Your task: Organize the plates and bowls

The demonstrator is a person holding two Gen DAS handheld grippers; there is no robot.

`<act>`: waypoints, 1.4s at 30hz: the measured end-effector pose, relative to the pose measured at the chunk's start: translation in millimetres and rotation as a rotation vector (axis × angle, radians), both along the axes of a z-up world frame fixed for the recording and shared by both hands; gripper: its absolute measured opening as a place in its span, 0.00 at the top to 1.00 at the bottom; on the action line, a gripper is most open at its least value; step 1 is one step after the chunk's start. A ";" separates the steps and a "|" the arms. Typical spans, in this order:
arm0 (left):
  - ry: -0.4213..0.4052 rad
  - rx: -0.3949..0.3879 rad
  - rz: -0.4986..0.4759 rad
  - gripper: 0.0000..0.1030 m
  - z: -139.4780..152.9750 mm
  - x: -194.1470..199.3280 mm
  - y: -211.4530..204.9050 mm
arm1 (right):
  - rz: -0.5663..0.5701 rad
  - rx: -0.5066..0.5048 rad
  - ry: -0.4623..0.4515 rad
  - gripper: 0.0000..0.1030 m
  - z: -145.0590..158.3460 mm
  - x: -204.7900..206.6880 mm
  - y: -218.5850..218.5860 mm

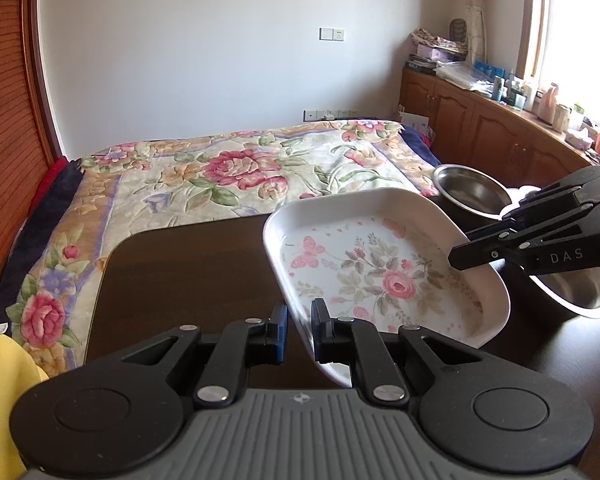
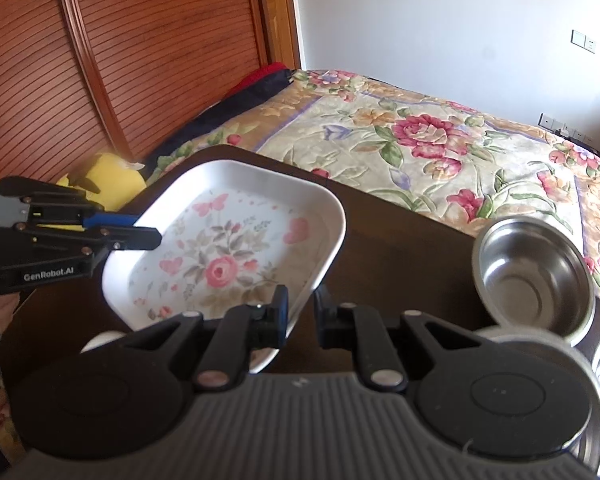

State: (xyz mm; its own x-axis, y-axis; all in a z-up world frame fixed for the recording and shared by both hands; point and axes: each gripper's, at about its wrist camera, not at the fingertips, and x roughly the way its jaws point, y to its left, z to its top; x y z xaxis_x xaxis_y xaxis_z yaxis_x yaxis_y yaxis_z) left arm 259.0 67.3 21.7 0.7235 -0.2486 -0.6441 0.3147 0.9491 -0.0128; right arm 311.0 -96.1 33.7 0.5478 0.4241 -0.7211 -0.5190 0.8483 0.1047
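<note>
Bright daylight from my blown-out window (image 1: 572, 20); fisheye bends edges, corners vignette dark, right view's bottom right is blurred.

Left gripper (image 1: 299, 326): jaws clamped on plate rim. Right gripper (image 2: 302, 322): jaws clamped on opposite rim.

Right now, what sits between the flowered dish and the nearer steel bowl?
Only bare dark table separates the flowered dish from the steel bowl, seen in the right wrist view.
</note>
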 end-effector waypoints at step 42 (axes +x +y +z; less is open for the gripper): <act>0.028 -0.039 0.032 0.87 -24.9 -125.4 -0.2 | 0.069 0.036 -0.025 0.85 -18.6 -116.8 -9.8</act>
